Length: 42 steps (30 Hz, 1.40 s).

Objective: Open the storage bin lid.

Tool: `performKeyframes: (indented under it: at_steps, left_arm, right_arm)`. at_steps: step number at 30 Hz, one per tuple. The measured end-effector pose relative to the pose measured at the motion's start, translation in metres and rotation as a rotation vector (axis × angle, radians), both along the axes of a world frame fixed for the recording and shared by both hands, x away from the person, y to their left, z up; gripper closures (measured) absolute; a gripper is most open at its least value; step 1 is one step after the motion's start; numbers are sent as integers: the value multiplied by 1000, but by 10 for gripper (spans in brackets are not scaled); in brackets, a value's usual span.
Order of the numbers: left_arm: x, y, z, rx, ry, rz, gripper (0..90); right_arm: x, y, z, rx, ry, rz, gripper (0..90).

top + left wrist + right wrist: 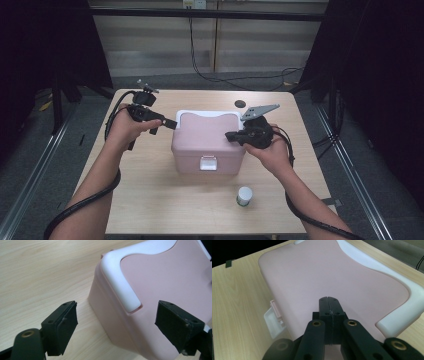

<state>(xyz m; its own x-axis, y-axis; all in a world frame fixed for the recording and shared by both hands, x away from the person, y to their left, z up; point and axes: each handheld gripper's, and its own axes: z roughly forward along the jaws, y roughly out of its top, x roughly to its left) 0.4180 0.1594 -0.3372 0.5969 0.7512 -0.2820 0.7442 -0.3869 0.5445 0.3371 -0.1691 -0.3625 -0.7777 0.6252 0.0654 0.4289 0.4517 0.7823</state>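
Nearest the camera, a small white jar [244, 195] stands on the desk [150, 200]. Left gripper [171, 123], jaws wide and empty, hovers at the left rear corner of the pink box [207, 142], which sits mid-desk. Right gripper [231, 135], jaws closed on nothing, rests over the lid's right edge. Risk: a sideways push there could slide the box rather than open it.

Dim, even light falls from overhead on the table [150, 200]; the surroundings at 9 and 3 o'clock sink into black. Soft shadow hugs the box [207, 145]. High view is slightly soft; gripper views are sharp, glare-free, with near jaws blurred.
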Motion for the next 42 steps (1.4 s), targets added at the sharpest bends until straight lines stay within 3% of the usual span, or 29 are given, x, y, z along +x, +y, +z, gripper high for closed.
performKeyframes:
  at_steps: [7, 23, 32, 36, 42]
  left_arm:
    - [6, -11, 1, 0, 2, -1, 180]
    - [18, -33, -16, 9, 43, -2, 195]
    - [18, -40, -13, 4, 55, -15, 252]
    - [19, -44, -11, 44, 51, -29, 262]
    - [19, -48, -5, 71, 70, -30, 293]
  right_arm:
    - [0, 1, 1, -9, -2, 1, 900]
    - [-2, 2, 0, -16, -14, -1, 900]
    - [-2, 2, 0, -18, -14, -5, 900]
    - [-2, 2, 0, -12, -13, -7, 900]
    - [-2, 4, 2, -35, -6, -6, 900]
